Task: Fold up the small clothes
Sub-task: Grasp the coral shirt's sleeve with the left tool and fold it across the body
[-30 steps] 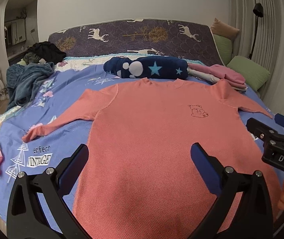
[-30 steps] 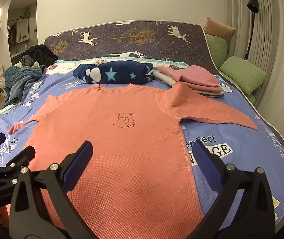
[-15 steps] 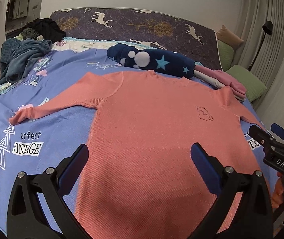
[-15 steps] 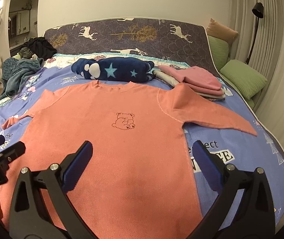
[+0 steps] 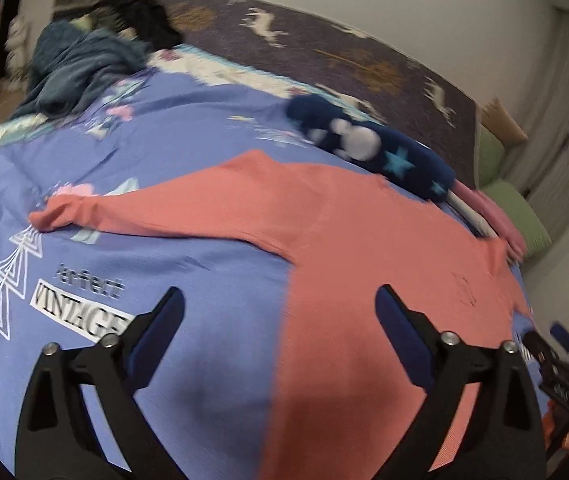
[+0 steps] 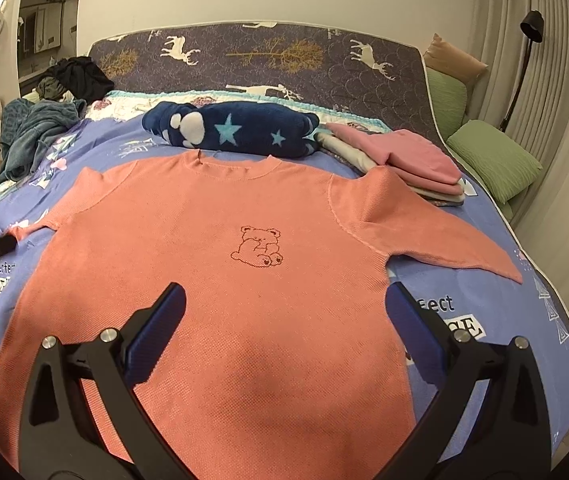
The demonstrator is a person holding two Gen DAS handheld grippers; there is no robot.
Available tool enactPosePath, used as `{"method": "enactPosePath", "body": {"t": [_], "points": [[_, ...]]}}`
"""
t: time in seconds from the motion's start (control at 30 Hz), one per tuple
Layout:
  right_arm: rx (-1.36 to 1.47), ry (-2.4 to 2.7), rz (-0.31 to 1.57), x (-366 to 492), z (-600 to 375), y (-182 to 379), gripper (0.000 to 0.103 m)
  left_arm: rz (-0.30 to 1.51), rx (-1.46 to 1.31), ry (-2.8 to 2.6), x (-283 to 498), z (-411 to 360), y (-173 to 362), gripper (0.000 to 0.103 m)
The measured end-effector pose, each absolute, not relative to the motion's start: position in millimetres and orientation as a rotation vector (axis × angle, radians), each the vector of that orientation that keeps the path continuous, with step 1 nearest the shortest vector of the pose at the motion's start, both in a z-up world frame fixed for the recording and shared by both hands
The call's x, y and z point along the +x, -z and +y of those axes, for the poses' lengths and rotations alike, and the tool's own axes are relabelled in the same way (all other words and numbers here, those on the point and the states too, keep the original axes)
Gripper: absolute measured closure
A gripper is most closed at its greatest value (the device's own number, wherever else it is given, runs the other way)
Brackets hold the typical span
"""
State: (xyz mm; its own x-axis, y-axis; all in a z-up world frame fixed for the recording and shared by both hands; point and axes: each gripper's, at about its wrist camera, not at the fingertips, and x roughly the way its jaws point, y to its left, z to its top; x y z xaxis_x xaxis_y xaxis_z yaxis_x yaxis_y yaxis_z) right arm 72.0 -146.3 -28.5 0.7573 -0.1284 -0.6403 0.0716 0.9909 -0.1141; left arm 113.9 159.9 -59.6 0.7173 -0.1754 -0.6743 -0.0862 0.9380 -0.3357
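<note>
While its jaws have just been closing a little with nothing between them, the left gripper [image 5: 280, 312] hangs wide apart over the side edge of the salmon-pink long-sleeved knit top [image 5: 364, 248], which lies spread flat on the periwinkle printed bedspread [image 5: 188, 128]. The right gripper [image 6: 284, 308] gapes empty above the top's lower front. Beyond the collar sits a rolled navy star-patterned fleece [image 6: 236, 130].

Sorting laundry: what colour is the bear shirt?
Salmon-orange shirt, clearest in the right wrist view.
</note>
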Motion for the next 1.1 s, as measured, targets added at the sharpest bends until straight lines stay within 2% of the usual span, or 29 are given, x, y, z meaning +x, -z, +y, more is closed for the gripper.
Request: {"method": "enactPosePath", "body": {"t": [0.17, 0.33, 0.43, 0.5, 0.57, 0.63, 0.67, 0.7, 0.73, 0.77, 0.93, 1.1], "points": [[-0.121, 0.073, 0.751, 91, -146, 36, 0.002, 0.856, -0.572, -0.115, 156, 252, 97, 0.023], [-0.184, 0.095, 0.791, 112, -146, 50, 0.002, 0.857, -0.822, -0.278, 179, 330, 131, 0.024], [-0.191, 0.098, 0.812, 123, -145, 58, 0.002, 0.871, -0.905, -0.323, 194, 355, 147, 0.024], [-0.189, 0.093, 0.818, 127, -142, 61, 0.002, 0.9, -0.945, -0.351, 206, 365, 159, 0.027], [-0.189, 0.085, 0.82, 130, -139, 64, 0.002, 0.905, -0.995, -0.371, 213, 375, 169, 0.041], [-0.198, 0.075, 0.824, 133, -134, 65, 0.002, 0.885, -1.049, -0.354, 218, 384, 176, 0.071], [-0.206, 0.07, 0.825, 134, -132, 66, 0.002, 0.878, -1.068, -0.344, 220, 387, 178, 0.082], [-0.212, 0.066, 0.824, 134, -131, 66, 0.002, 0.872, -1.075, -0.342, 220, 389, 178, 0.087], [-0.219, 0.064, 0.822, 134, -130, 66, 0.002, 0.865, -1.073, -0.341, 220, 391, 177, 0.095], [-0.226, 0.061, 0.818, 134, -129, 65, 0.002, 0.86, -1.064, -0.336, 220, 390, 173, 0.096], [-0.228, 0.065, 0.801, 129, -132, 60, 0.002, 0.75, -0.919, -0.237, 215, 361, 109, 0.097], [-0.205, 0.077, 0.772, 119, -139, 48, 0.002, 0.645, -0.706, -0.011, 214, 272, 20, 0.097]]}}
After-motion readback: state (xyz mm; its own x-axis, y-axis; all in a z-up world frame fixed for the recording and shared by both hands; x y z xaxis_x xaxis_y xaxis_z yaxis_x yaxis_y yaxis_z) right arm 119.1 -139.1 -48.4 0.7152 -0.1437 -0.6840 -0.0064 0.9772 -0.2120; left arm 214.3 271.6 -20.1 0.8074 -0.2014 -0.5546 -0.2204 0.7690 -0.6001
